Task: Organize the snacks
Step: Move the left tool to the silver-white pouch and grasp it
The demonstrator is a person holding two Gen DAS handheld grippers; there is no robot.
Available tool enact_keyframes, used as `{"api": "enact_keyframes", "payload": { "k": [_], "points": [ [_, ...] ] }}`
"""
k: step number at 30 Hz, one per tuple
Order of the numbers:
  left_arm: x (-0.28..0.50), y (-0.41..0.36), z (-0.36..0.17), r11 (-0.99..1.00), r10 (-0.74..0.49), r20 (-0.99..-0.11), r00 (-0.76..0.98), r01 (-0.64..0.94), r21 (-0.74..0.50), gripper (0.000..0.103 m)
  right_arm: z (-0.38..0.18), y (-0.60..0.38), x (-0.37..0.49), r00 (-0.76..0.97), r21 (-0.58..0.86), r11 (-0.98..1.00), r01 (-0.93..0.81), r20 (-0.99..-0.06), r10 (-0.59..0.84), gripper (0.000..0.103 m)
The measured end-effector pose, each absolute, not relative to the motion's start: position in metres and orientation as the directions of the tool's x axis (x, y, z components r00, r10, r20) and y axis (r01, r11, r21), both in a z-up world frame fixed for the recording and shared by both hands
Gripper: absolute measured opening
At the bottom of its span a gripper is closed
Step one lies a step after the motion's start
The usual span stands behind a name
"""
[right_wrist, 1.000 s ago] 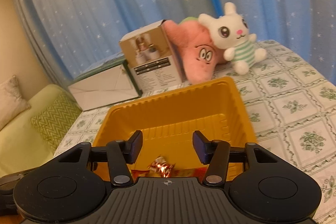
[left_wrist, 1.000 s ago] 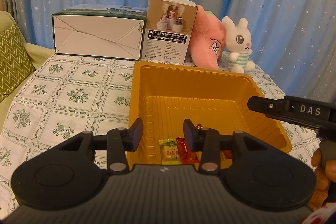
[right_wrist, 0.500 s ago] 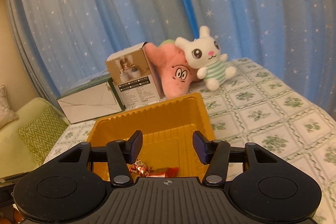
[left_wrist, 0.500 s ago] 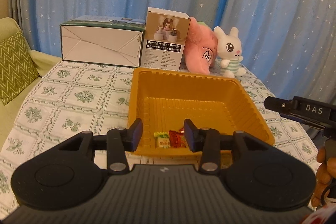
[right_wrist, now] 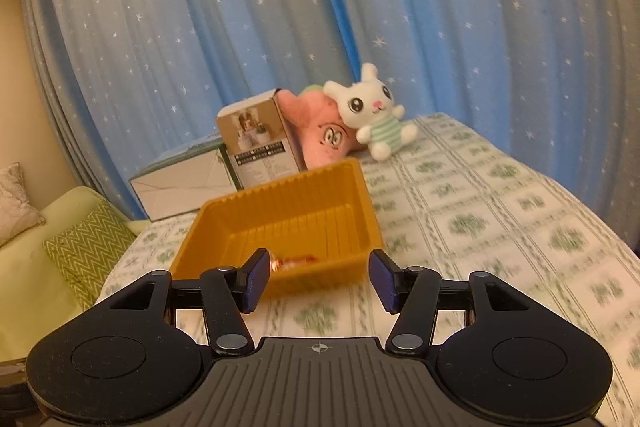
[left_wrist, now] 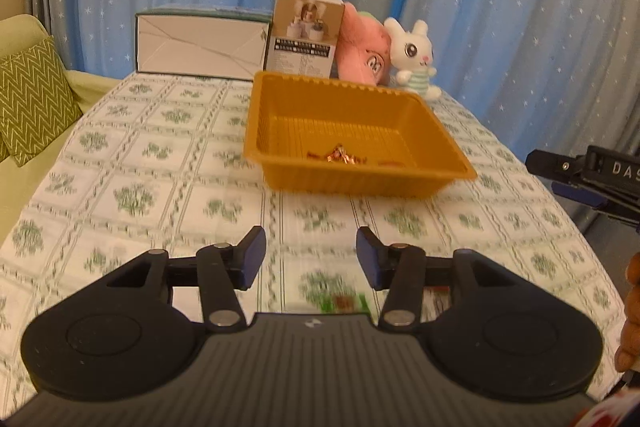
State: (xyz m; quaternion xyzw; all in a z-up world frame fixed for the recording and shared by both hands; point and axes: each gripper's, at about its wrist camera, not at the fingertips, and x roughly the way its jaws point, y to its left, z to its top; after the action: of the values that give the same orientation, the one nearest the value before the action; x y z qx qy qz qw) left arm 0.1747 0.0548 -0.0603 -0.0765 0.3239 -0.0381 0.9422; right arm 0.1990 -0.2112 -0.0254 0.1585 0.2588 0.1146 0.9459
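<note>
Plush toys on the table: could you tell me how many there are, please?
2. The pink plush leans against the small product box behind the yellow tray; the white bunny sits beside it, touching. Others may be hidden behind them.

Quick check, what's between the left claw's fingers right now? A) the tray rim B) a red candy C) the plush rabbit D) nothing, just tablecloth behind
D: the left claw stands open with only the tablecloth showing in its gap; the orange tray with the candies sits farther back.
</note>
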Motion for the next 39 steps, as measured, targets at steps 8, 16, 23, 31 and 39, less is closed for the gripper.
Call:
{"api": "enact_keyframes", "payload": {
  "k": [8, 16, 23, 31, 39],
  "points": [
    [0.136, 0.044, -0.081, 0.988, -0.152, -0.645, 0.749, 0.095, -0.122, 0.046, -0.054, -0.227, 0.145, 0.793, 0.353, 0.927, -0.125, -0.526, 0.307, 0.058],
    [0.124, 0.036, -0.089, 0.986, -0.164, -0.662, 0.732, 0.146, -0.084, 0.049, -0.078, -0.229, 0.123, 0.755, 0.297, 0.947, -0.121, -0.591, 0.282, 0.06],
    [0.132, 0.009, -0.093, 0.921, -0.209, -0.667, 0.715, 0.374, 0.113, 0.054, -0.085, -0.228, 0.123, 0.742, 0.292, 0.948, -0.124, -0.607, 0.284, 0.062],
    [0.162, -0.007, -0.109, 0.76, -0.238, -0.702, 0.671, 0.579, 0.296, 0.054, -0.094, -0.221, 0.13, 0.709, 0.276, 0.953, -0.128, -0.646, 0.282, 0.066],
    [0.186, -0.011, -0.117, 0.63, -0.302, -0.793, 0.529, 0.735, 0.251, 0.054, -0.1, -0.221, 0.137, 0.7, 0.289, 0.952, -0.105, -0.658, 0.277, 0.068]
  ]
}}
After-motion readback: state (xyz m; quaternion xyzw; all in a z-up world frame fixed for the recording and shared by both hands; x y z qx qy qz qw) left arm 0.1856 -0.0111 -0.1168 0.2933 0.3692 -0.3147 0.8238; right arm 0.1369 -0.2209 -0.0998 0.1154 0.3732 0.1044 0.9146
